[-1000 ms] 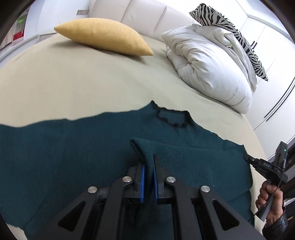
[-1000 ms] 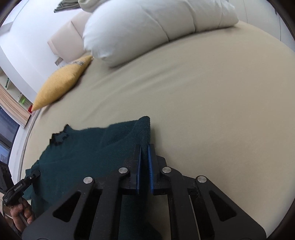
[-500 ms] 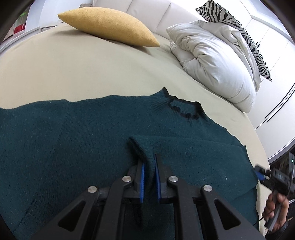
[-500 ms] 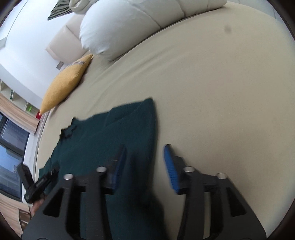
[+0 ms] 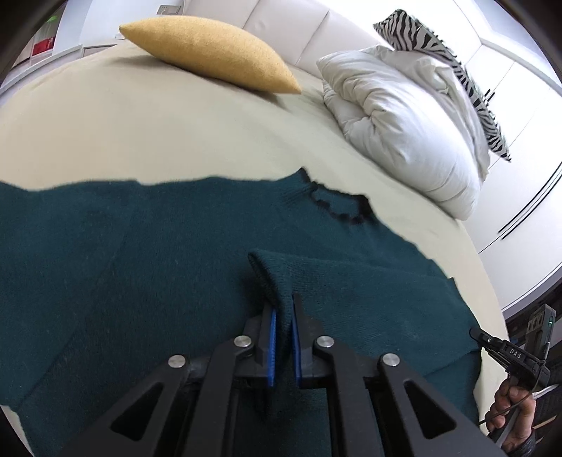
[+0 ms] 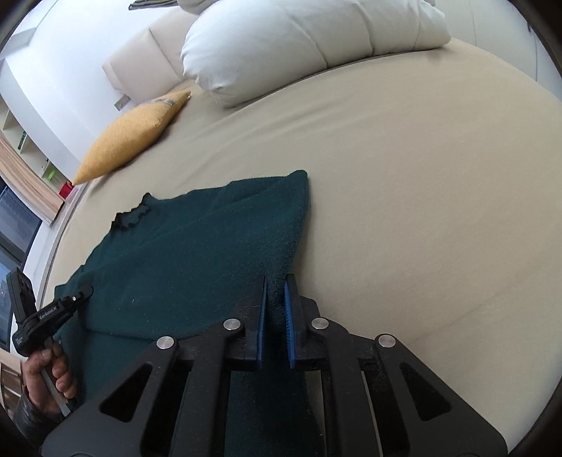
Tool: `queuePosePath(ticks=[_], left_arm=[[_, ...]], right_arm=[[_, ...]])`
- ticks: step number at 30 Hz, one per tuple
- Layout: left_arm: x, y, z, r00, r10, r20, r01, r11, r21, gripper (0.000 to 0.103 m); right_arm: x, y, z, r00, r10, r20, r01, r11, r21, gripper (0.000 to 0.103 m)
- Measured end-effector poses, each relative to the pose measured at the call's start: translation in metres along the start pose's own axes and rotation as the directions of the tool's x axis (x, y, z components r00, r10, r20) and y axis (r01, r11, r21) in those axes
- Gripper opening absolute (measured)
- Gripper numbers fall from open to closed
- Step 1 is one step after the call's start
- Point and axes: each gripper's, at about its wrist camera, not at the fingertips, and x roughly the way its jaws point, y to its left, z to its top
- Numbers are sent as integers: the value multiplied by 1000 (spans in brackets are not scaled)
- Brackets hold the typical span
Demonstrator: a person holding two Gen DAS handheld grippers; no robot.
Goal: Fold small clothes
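Note:
A dark green knitted sweater (image 5: pixel 140 253) with a black scalloped collar (image 5: pixel 337 207) lies spread on the beige bed (image 5: pixel 158 133). My left gripper (image 5: pixel 282 309) is shut on a sleeve cuff (image 5: pixel 270 270) that is folded over the sweater's body. In the right wrist view the sweater (image 6: pixel 196 256) lies with its right side folded in. My right gripper (image 6: pixel 275 281) is shut on the folded right edge of the sweater. The right gripper also shows at the lower right of the left wrist view (image 5: pixel 505 351), the left gripper at the lower left of the right wrist view (image 6: pixel 52 309).
A yellow cushion (image 5: pixel 210 52) lies at the head of the bed. A white duvet (image 5: pixel 404 116) and a zebra-striped pillow (image 5: pixel 446 59) are piled at the right. The padded headboard (image 5: pixel 298 24) stands behind. Shelves and a window (image 6: pixel 21 197) are at the left.
My right gripper opened half a second ago and has shut again on the sweater's folded edge, lower down. My left gripper has kept its hold on the cuff, with only slight movement.

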Motion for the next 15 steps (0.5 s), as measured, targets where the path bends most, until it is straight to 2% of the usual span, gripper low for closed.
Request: queuePosePath(ticks=[2,6,8,11,13,15], left_arm=[[9,7,-3,1000,-11,-6,11,1000,-6,11],[9,10,0,999,-39,-15,39,999,-4,12],[3,12,-1,998,-57,-16,56,998,-18,15],[-14,14,-6,998,-57,0,57,997,-49,33],[-36,16,-13,998,-49,39,50,998,-43,61],[-58,22,-21,997,-15,71,18,999,-38,67]], right_arm=[[18,-12,-6,999,1,-53,1,999,33,7],[26,-23,-11,998,64,-27,-63,997,53,8],[20,-21,-8,997,62,-34,-61,997,53,13],[0,-11,-5,1000,-9,10,9,998,60,16],[-12,0,-4,997,-49,58,46,998,40,16],[-29,7,-5,995,-54,87,52,998,21,16]])
